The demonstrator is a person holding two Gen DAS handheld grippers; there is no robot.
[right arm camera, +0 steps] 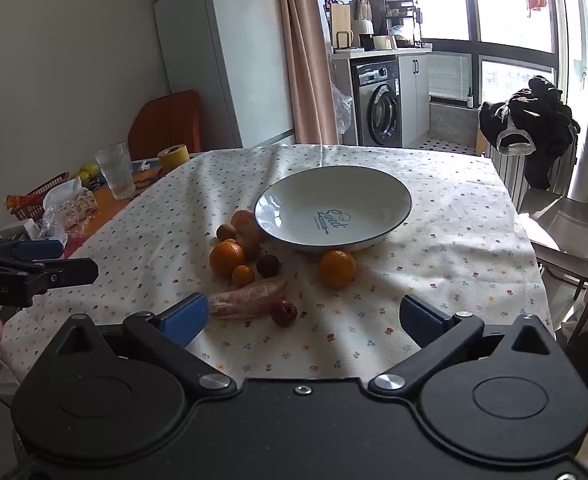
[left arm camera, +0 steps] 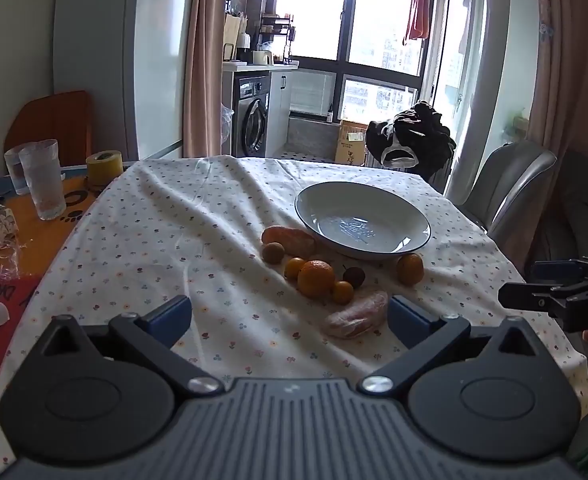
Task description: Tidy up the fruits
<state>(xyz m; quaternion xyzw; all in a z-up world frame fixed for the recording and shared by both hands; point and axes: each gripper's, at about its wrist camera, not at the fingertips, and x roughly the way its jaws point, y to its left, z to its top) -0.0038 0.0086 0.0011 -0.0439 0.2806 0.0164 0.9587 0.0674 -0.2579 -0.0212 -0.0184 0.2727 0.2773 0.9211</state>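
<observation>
The fruits [left arm camera: 321, 276] lie on the tablecloth [left arm camera: 154, 248], ahead of the left gripper [left arm camera: 290, 314] and a bit to its right, all still outside the empty bowl [left arm camera: 361, 220] just past them. A wrapped long one [left arm camera: 355, 315] lies crosswise, right beside the right finger. The fingers stand wide apart, holding nothing, low over the cloth.

From the right gripper [right arm camera: 303, 320], the fruits [right arm camera: 226, 258] sit ahead and to its left. One orange [right arm camera: 337, 268] is straight ahead, against the bowl [right arm camera: 393, 188]. A small red fruit [right arm camera: 284, 312] is nearest. These fingers are also wide apart and empty. I think this hand is nearer the orange.
</observation>
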